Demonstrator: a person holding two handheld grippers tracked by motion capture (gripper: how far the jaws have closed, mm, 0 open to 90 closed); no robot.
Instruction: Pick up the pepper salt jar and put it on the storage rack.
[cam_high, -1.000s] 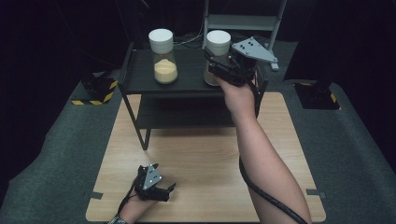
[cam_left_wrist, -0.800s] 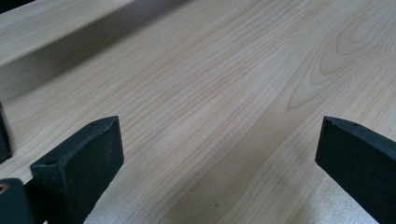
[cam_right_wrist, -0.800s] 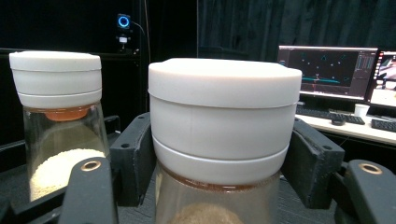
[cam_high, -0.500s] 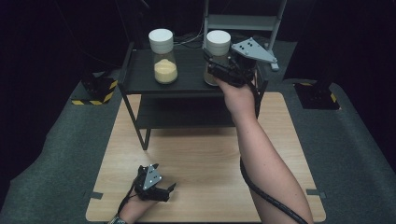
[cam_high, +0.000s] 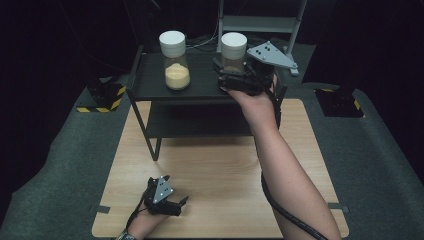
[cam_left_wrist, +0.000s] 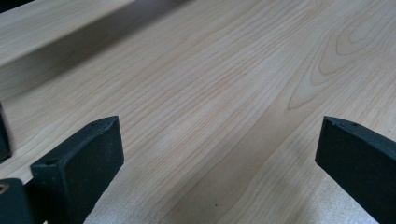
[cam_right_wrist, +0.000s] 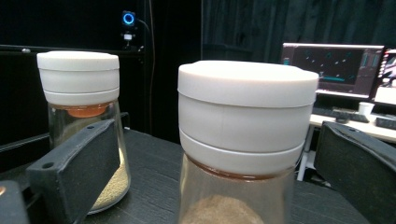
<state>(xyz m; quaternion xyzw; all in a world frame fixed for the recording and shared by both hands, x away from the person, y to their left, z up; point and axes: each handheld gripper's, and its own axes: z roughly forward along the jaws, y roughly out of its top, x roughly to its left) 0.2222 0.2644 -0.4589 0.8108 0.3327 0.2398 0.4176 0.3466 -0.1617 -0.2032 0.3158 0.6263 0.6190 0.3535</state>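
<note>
Two glass jars with white lids stand on the top of a black shelf (cam_high: 150, 85). The left jar (cam_high: 174, 60) holds yellow powder. The right jar (cam_high: 233, 49) sits between the jaws of my right gripper (cam_high: 226, 76), which reaches in from the right. Seen from the right gripper view, this jar (cam_right_wrist: 245, 140) is close up, with a gap to each jaw, and the gripper (cam_right_wrist: 219, 163) is open. The other jar (cam_right_wrist: 81, 116) stands farther left. My left gripper (cam_high: 175, 195) rests low on the wooden table, open, with bare wood between its jaws (cam_left_wrist: 219, 154).
The shelf rack has a lower tier (cam_high: 200, 122) and stands at the far side of the wooden table (cam_high: 220, 170). Grey matting (cam_high: 60, 165) surrounds the table. Striped weighted bases (cam_high: 102, 97) sit left and right. A metal stand (cam_high: 260, 22) rises behind the shelf. A monitor (cam_right_wrist: 345, 70) glows far off.
</note>
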